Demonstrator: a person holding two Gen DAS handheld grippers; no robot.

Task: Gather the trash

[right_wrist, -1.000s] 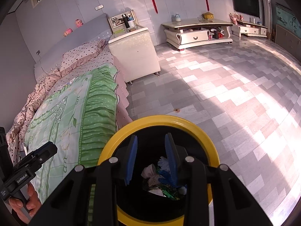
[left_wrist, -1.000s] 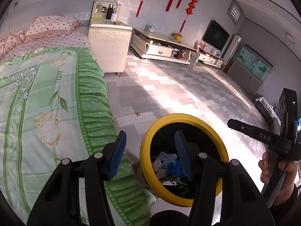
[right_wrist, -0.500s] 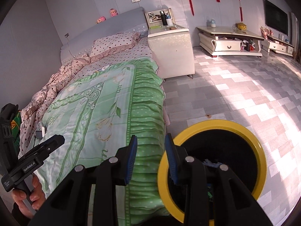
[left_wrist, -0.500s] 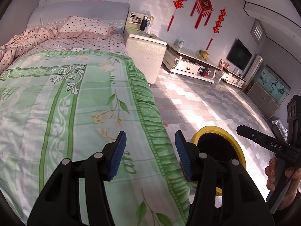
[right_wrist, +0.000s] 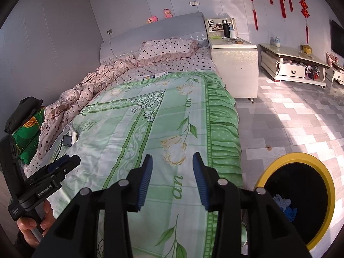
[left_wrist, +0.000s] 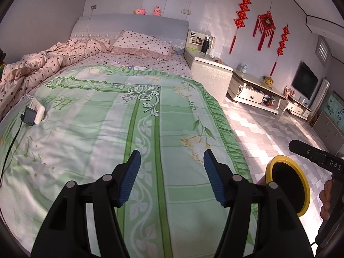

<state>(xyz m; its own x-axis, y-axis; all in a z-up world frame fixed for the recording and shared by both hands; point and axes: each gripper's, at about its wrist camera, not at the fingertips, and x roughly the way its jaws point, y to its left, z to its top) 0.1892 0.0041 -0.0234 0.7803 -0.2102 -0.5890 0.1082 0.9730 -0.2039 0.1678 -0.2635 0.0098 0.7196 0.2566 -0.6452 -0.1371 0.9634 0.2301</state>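
Note:
Both grippers hover over the foot of a bed with a green flowered cover (left_wrist: 111, 129). My left gripper (left_wrist: 172, 153) has its blue pads wide apart and its jaws are opening, with only the cover behind the gap. My right gripper (right_wrist: 173, 157) stands narrower; its jaws are opening too, with nothing between them. The black trash bin with a yellow rim (right_wrist: 296, 155) stands on the floor beside the bed, at the right in both views (left_wrist: 279, 158). Crumpled white and blue trash (right_wrist: 281, 202) lies inside it.
A white box with a dark corded device (left_wrist: 34, 111) lies on the cover's left side. A rumpled dotted quilt (left_wrist: 43, 64) and a pillow (left_wrist: 144, 45) are at the head. A white nightstand (right_wrist: 234, 68) and low cabinets (right_wrist: 292, 66) border the tiled floor (right_wrist: 290, 116).
Both grippers have swung left, from above the bin to over the bed. The bin has slid to the right edge of both views. Both pairs of pads stand wider apart.

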